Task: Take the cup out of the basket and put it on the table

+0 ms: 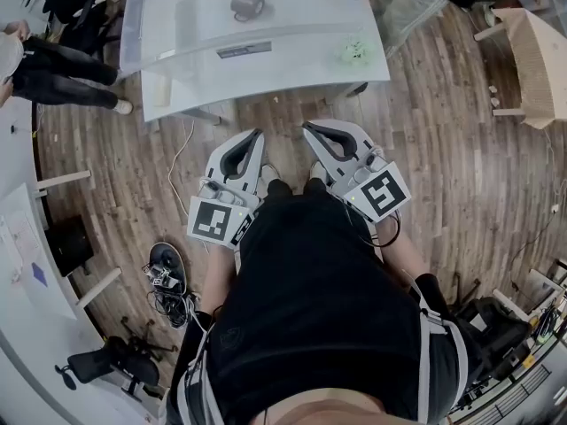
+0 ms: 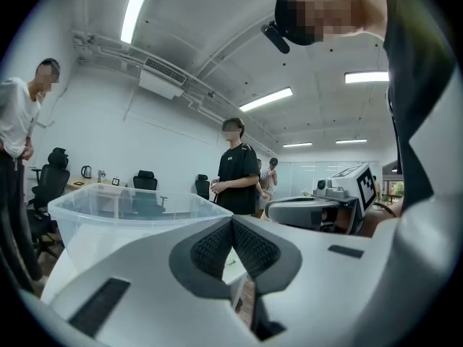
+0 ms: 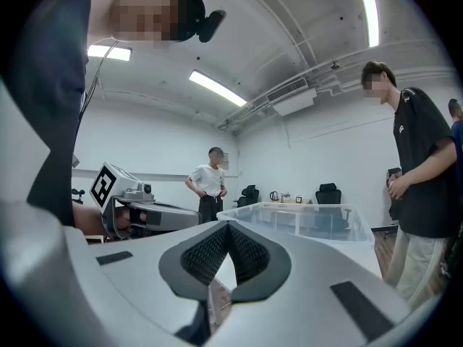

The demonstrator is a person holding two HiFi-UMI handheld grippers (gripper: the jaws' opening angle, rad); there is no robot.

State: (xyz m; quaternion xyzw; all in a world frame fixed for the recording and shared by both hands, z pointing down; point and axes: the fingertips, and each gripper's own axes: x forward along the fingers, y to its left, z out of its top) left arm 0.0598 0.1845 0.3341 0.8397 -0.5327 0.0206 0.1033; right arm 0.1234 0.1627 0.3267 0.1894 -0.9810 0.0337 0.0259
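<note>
We log the left claw (image 2: 233, 224), jaws pressed together, empty. Clear basket (image 2: 108, 210) ahead at left; right claw (image 2: 278, 210) at right; a person in black (image 2: 236, 172) stands beyond.

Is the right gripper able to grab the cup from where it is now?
Probably not yet. The right gripper is shut and held close to the person's body, short of the basket. The cup sits inside, behind the basket's clear near wall.
</note>
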